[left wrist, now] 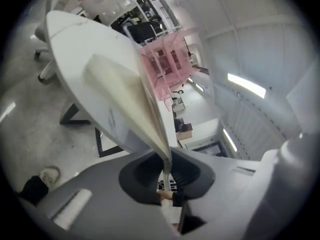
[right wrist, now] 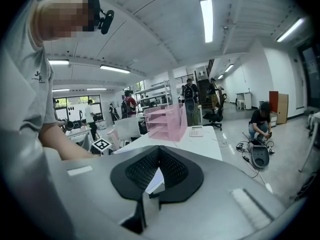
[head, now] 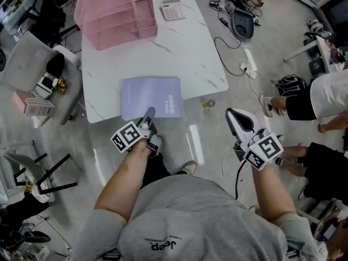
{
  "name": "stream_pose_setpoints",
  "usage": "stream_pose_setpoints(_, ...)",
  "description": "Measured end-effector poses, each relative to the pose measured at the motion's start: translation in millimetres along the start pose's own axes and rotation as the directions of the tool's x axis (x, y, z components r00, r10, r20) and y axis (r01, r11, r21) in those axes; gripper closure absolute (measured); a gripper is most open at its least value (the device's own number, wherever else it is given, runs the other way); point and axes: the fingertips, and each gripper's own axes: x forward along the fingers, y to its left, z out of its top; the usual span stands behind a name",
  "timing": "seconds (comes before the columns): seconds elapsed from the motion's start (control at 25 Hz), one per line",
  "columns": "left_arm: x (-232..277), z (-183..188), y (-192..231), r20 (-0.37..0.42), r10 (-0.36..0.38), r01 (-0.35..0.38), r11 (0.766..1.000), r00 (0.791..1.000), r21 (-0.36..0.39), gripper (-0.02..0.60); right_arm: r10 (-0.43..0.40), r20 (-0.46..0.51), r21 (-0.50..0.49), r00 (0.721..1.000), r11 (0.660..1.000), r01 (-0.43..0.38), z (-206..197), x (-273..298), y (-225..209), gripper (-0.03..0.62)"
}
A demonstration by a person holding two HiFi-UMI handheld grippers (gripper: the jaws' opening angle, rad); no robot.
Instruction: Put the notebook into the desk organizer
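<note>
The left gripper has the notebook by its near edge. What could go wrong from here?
1. The left gripper pinches only the near edge of the notebook; it could sag or slip out when lifted.
2. The desk organizer stands well beyond it; a drooping notebook might catch on its shelf fronts or knock the calculator.

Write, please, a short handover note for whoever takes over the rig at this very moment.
Left gripper: shut on the near edge of the notebook.
Right gripper: shut, empty, held off the table's near right side.
Notebook: purple, closed, at the near edge of the white table.
Desk organizer: pink, at the table's far left corner, its trays empty as far as can be seen.
Done: notebook gripped.
Left: carry it across the table and slide it into the desk organizer.
</note>
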Motion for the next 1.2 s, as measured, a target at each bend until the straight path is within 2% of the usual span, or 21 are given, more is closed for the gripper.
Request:
stream_pose_setpoints(0.16,-18.4,22.1,-43.5,-0.069,-0.008,0.020,0.985,0.998,0.173,0.492,0.007,0.013,-0.012,1.000,1.000,-0.007,12.2,-10.7,2.3,0.592)
stream_pose_setpoints(0.28,-30.8,72.5,-81.8,-0.060,-0.024,0.041,0.952,0.998,0.302,0.492,0.031,0.072,-0.032,0.997,0.999,-0.029,33.9,2.0,-1.2,0.592)
stream_pose_setpoints(0.44,-51.8,130.4,-143.6,-0.078,-0.038,0.068,0.898,0.996,0.435,0.492,0.084,0.147,-0.066,0.986,0.995,-0.075,76.9,21.0,2.4,0.592)
stream_pose_setpoints(0.64,-69.5,200.6,-207.4,-0.127,0.013,0.063,0.816,0.992,0.575,0.492,0.169,0.204,-0.162,0.964,0.977,-0.137,140.5,52.6,19.7,0.592)
stream_pose_setpoints(0.84,-63.8,297.8,-249.6,-0.196,0.078,0.081,0.720,0.977,0.689,0.492,0.170,0.226,-0.233,0.959,0.966,-0.116,185.2,97.9,24.0,0.592)
stream_pose_setpoints(0.92,-54.3,340.1,-262.7,-0.236,0.116,0.095,0.681,0.965,0.726,0.492,0.160,0.228,-0.230,0.960,0.967,-0.107,195.9,118.9,22.6,0.592)
stream_pose_setpoints(1.0,-40.7,373.0,-269.1,-0.290,0.159,0.119,0.654,0.944,0.747,0.492,0.154,0.232,-0.229,0.960,0.968,-0.100,203.6,140.9,20.1,0.592)
stream_pose_setpoints(1.08,-22.7,396.2,-269.5,-0.358,0.203,0.151,0.643,0.911,0.751,0.492,0.148,0.250,-0.230,0.957,0.969,-0.089,216.4,162.1,16.3,0.592)
stream_pose_setpoints(1.2,4.9,424.5,-262.9,-0.448,0.282,0.187,0.632,0.848,0.752,0.492,0.140,0.281,-0.243,0.949,0.968,-0.071,241.1,193.6,13.2,0.592)
